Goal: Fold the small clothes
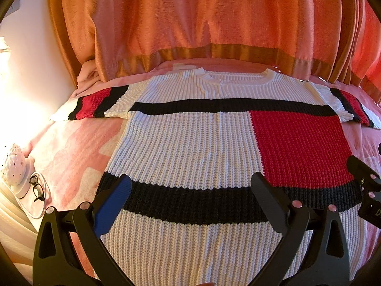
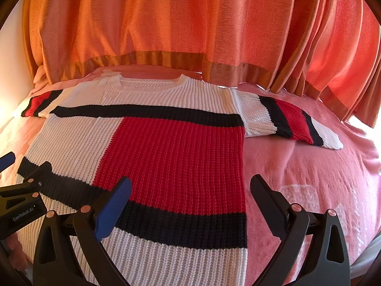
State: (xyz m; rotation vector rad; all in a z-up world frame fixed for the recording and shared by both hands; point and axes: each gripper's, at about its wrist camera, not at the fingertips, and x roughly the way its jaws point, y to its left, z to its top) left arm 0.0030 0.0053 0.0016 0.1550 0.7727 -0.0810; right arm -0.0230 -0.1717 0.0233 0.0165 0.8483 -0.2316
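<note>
A knit sweater [image 1: 190, 147], white with black bands and a red block, lies flat and face up on the pink bed [image 1: 71, 147], sleeves spread to both sides, neckline at the far end. It also shows in the right wrist view [image 2: 166, 147]. My left gripper [image 1: 193, 186] is open and empty above the sweater's lower left part. My right gripper [image 2: 190, 188] is open and empty above the sweater's lower right edge. The right gripper shows at the right edge of the left wrist view [image 1: 366, 186]. The left gripper shows at the left edge of the right wrist view [image 2: 21, 188].
Orange curtains [image 1: 202, 23] hang behind the bed [image 2: 309, 166]. At the left stand a white bedside lamp [image 1: 16, 164], black glasses [image 1: 37, 188] and a white cable [image 1: 38, 212]. The right sleeve [image 2: 293, 121] lies on the pink cover.
</note>
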